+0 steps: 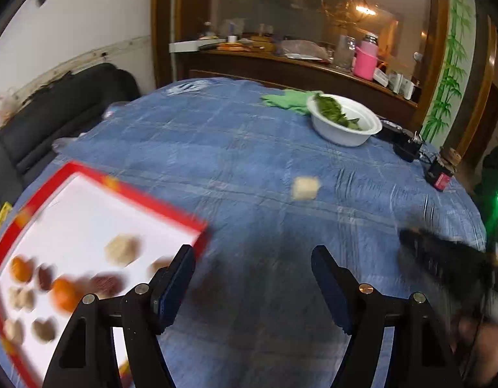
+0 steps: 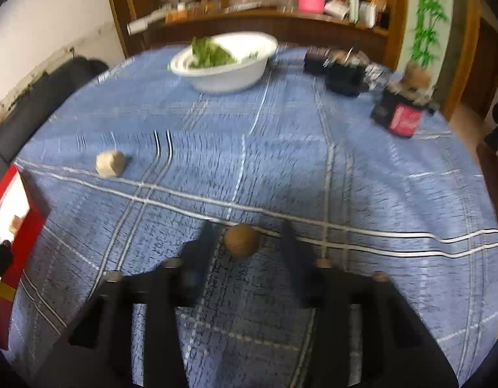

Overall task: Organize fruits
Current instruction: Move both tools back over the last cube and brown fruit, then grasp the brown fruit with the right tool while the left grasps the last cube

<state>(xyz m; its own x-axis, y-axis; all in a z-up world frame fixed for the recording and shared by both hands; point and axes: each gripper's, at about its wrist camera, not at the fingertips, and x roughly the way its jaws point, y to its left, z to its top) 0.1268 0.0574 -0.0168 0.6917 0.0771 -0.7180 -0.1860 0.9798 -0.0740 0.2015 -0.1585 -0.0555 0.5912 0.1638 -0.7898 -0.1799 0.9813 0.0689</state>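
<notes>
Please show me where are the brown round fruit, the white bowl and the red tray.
brown round fruit [image 2: 241, 241], right wrist view, middle of its skin
white bowl [image 2: 229, 72], right wrist view, outer side wall
red tray [image 1: 171, 215], left wrist view, far red rim

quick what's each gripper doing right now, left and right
Left gripper: open, holding nothing.
Right gripper: open, jaws either side of a brown round fruit, not clamped on it.
</notes>
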